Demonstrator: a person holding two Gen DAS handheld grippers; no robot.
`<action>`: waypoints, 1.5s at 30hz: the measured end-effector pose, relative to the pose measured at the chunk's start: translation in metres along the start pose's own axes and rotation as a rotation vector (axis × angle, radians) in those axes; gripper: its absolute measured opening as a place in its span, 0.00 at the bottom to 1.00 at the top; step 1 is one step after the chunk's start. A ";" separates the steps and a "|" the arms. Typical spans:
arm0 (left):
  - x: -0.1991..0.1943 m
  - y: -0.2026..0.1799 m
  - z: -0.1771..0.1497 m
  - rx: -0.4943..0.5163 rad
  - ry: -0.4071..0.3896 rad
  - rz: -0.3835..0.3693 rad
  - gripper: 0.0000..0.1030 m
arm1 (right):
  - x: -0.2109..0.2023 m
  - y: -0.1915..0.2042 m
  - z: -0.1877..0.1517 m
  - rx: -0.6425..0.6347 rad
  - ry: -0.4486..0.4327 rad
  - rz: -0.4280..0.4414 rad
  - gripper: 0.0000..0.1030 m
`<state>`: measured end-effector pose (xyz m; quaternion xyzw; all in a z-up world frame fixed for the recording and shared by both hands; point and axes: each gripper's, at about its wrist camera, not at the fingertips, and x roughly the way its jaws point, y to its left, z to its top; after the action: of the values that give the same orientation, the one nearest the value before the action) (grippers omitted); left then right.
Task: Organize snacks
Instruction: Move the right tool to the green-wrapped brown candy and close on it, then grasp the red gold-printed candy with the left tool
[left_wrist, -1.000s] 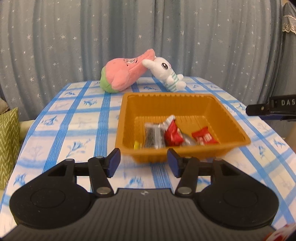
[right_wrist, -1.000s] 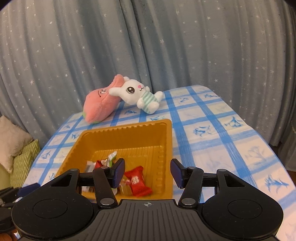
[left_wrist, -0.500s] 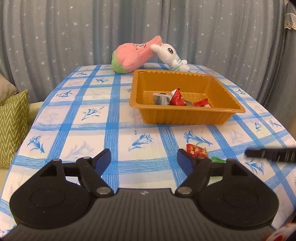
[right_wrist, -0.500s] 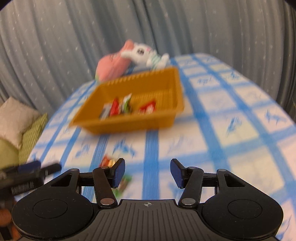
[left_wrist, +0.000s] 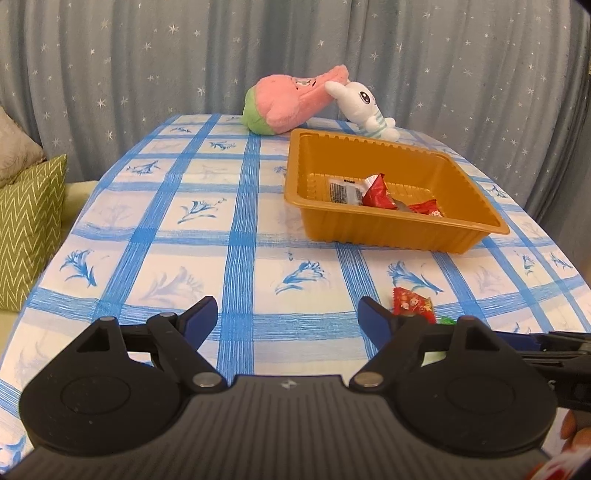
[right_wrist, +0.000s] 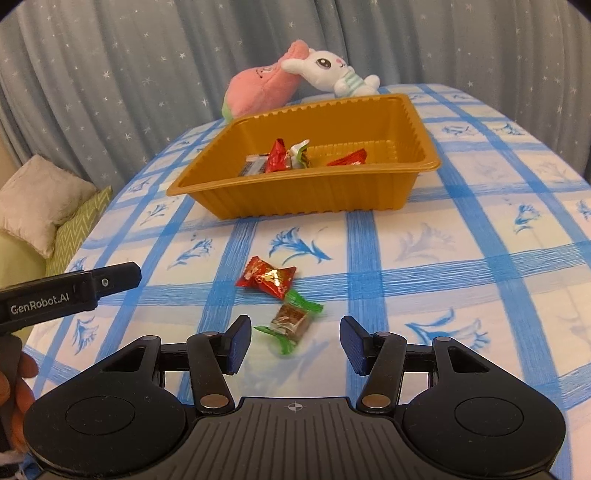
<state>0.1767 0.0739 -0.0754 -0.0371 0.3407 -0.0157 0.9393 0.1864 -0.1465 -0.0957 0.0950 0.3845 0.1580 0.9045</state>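
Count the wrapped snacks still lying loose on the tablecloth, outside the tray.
2. The red-wrapped snack lies nearer the orange tray; the green-ended candy lies just ahead of the right hand-held gripper. Others may be hidden.

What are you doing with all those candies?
A person holds a gripper in each hand and sorts snacks into the orange tray, which has several inside. Two candies lie on the tablecloth: a red candy and a green-ended candy. The right gripper is open just before the green-ended one. The left gripper, just opened wider, holds nothing.

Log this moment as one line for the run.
tray: several snacks in | red candy, green candy: on cloth | right hand-held gripper: open, near green candy | left hand-held gripper: open, empty
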 end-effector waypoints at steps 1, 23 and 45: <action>0.001 0.000 0.000 -0.004 0.001 -0.003 0.79 | 0.002 0.002 0.000 -0.005 0.000 -0.002 0.53; 0.019 -0.021 0.000 0.042 0.023 -0.081 0.79 | 0.023 0.015 -0.001 -0.143 -0.025 -0.153 0.21; 0.067 -0.095 -0.009 0.199 0.066 -0.198 0.70 | 0.002 -0.060 0.015 0.135 -0.048 -0.213 0.21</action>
<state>0.2218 -0.0252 -0.1175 0.0231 0.3629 -0.1433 0.9205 0.2112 -0.2023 -0.1037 0.1179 0.3805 0.0327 0.9166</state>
